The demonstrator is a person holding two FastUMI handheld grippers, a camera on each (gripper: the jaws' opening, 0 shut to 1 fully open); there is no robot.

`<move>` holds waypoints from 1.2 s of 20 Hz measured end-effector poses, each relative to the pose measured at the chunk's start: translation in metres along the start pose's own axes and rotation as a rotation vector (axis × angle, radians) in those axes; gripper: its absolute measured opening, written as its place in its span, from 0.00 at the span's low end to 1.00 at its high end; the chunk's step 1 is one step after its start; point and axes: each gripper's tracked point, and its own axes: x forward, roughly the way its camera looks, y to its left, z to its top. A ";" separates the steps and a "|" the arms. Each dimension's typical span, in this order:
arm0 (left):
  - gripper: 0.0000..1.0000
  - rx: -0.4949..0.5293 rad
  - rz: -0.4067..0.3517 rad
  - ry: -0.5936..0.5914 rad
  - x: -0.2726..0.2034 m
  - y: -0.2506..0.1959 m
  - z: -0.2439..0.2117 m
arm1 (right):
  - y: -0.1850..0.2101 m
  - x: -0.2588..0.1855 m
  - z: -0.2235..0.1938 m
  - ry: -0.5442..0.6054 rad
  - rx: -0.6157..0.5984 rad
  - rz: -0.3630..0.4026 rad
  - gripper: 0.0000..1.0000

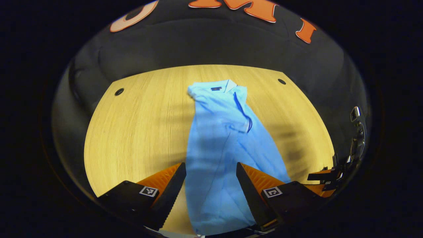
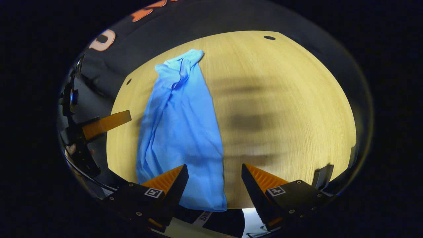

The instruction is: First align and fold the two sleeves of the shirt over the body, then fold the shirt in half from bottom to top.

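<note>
- The pale, wood-grain worktop with its rounded far edge carries the whole job; two small dark round holes sit near its far corners.
- The light-blue, soft-knit polo shirt lies lengthwise down the middle of the worktop, collar at the far end and hem hanging at the near edge. It is already narrowed into a long strip, so I judge the sleeves to be folded over the body, with the bottom-to-top fold left to do.
- The shirt's dark-piped sleeve cuff lies across the chest, and a small dark label shows inside the collar.
- The left tongs stand wide, one finger on each side of the strip near the hem, nothing held between them.
- The right tongs also stand wide, above the hem's right corner; one finger is over the cloth, the other over bare worktop. The left tongs appear farther off at that view's left side.
- Handling, as a judgement: the cloth is light, limp and wrinkles easily, so it will sag and drag unless lifted evenly. Take hold at the two hem corners, pinching all layers together, and carry both up towards the collar at the same pace to keep the folded sleeves from slipping out.
</note>
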 end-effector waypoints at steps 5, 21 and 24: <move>0.99 -0.030 0.038 0.088 -0.028 0.028 -0.077 | 0.017 0.005 -0.044 0.074 -0.074 -0.047 0.99; 1.00 -0.048 0.008 0.316 -0.034 0.014 -0.193 | 0.023 0.023 -0.097 0.197 -0.072 -0.162 0.99; 0.99 -0.047 0.005 0.339 -0.031 0.006 -0.201 | 0.020 0.027 -0.101 0.208 -0.088 -0.181 0.99</move>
